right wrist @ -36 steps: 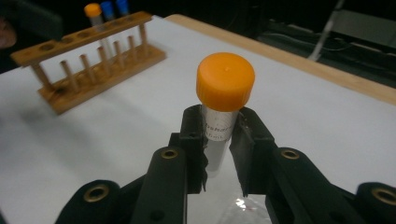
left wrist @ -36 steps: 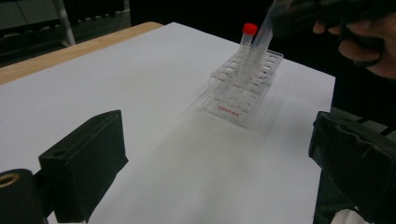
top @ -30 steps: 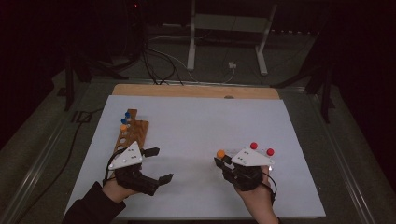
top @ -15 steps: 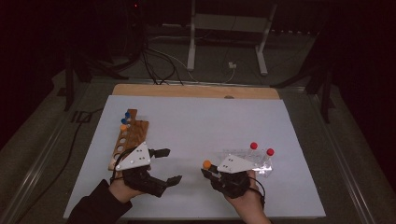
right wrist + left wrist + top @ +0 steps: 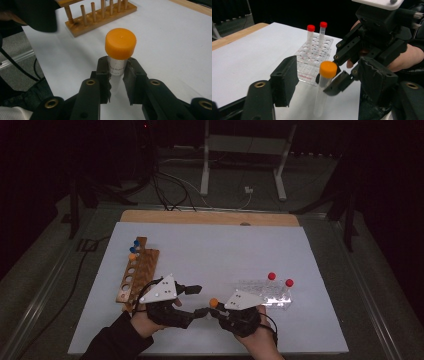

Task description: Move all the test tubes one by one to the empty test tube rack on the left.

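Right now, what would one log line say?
right gripper: shut on orange-capped tube | left gripper: jaws just closing around tube, not gripping | handover under way

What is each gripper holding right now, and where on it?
The right gripper clamps the orange-capped tube just below its cap. The left gripper holds nothing; its jaws, just closing, flank that tube without pressing it.

The room around the desk [image 5: 210, 245] lay nearly black, and only the white sheet caught light from above. The high view was soft and grainy. Near the orange cap [image 5: 120, 43], the dark shape at upper left was blurred.
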The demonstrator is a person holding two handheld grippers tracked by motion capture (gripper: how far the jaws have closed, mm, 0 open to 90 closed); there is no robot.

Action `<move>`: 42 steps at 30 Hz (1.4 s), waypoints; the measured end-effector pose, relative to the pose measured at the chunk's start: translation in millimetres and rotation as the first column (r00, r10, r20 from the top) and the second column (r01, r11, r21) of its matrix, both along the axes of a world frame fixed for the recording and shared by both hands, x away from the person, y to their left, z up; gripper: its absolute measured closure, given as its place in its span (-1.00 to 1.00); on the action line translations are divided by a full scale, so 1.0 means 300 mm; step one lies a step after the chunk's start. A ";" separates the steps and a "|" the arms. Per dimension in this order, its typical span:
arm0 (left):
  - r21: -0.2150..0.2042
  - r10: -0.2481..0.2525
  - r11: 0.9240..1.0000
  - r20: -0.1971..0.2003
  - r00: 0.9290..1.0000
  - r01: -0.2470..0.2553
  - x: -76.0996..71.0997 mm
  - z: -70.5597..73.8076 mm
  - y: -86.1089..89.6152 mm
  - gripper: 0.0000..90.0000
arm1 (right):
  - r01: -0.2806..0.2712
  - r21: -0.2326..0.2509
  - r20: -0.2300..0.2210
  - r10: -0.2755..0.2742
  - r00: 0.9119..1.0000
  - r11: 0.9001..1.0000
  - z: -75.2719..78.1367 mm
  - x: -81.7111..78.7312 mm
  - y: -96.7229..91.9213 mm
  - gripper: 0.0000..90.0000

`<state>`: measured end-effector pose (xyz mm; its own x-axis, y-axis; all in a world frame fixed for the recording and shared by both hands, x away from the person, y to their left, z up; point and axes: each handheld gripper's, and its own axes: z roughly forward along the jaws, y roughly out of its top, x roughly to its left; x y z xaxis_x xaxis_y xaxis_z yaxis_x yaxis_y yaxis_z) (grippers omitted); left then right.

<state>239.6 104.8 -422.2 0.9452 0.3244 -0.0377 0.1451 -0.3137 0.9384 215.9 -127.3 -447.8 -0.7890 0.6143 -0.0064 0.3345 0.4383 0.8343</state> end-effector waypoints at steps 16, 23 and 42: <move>0.063 -0.011 0.998 0.017 1.000 0.010 0.019 -0.036 -0.076 0.28 | -0.009 -0.001 -0.005 0.009 1.000 1.000 0.001 -0.004 0.007 0.67; 0.073 -0.025 0.997 0.020 0.999 0.024 0.023 -0.043 -0.084 0.56 | -0.007 -0.003 -0.001 0.007 1.000 1.000 0.001 -0.003 0.005 0.67; 0.040 0.030 0.999 0.052 0.998 -0.032 0.038 -0.005 -0.032 0.60 | 0.027 0.079 0.022 -0.029 0.999 0.997 0.014 0.005 -0.031 0.08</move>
